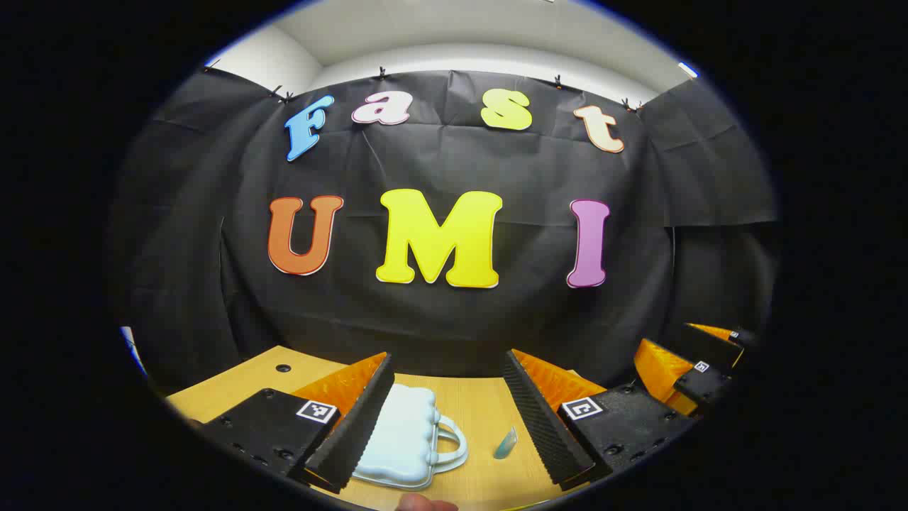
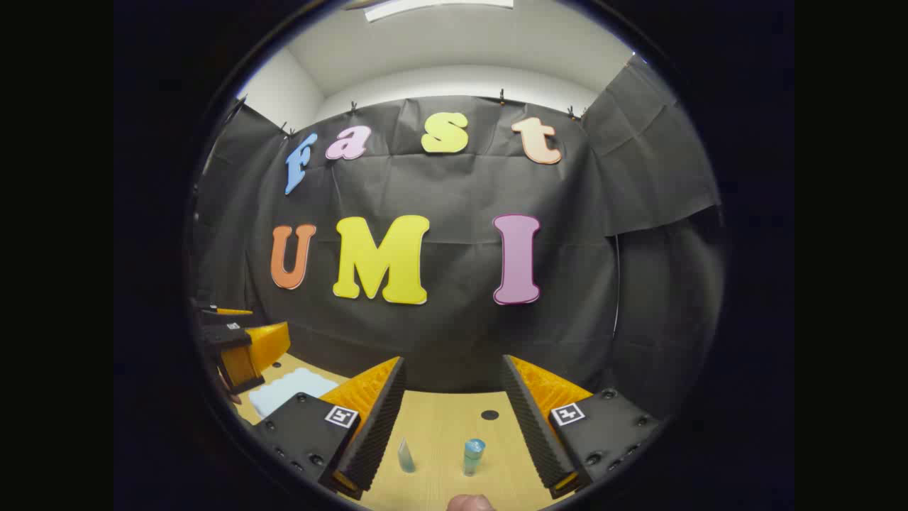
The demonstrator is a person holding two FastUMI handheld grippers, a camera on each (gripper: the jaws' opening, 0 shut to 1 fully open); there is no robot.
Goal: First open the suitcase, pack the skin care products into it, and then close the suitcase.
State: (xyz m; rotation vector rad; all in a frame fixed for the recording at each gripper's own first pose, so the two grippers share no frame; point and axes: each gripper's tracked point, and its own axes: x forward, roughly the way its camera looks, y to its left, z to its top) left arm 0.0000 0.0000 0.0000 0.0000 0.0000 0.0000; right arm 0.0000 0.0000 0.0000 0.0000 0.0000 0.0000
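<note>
A small pale-blue suitcase (image 1: 401, 440) with a loop handle lies closed on the wooden table, partly behind my left gripper's left finger. My left gripper (image 1: 447, 419) hangs open above it with nothing between its fingers. A small clear tube (image 1: 506, 444) lies right of the case. In the right gripper view the same tube (image 2: 406, 456) and a teal-capped bottle (image 2: 472, 455) stand on the table between the fingers of my open right gripper (image 2: 454, 419). The suitcase (image 2: 291, 389) appears far left there, beneath the left gripper (image 2: 237, 341). The right gripper (image 1: 699, 362) shows at the left gripper view's right edge.
The wooden table (image 2: 440, 426) has a round cable hole (image 2: 489, 414) near its back and another hole (image 1: 283, 368) at the left. Black cloth walls close the booth behind and to both sides. A fingertip (image 1: 424, 503) shows at the bottom edge.
</note>
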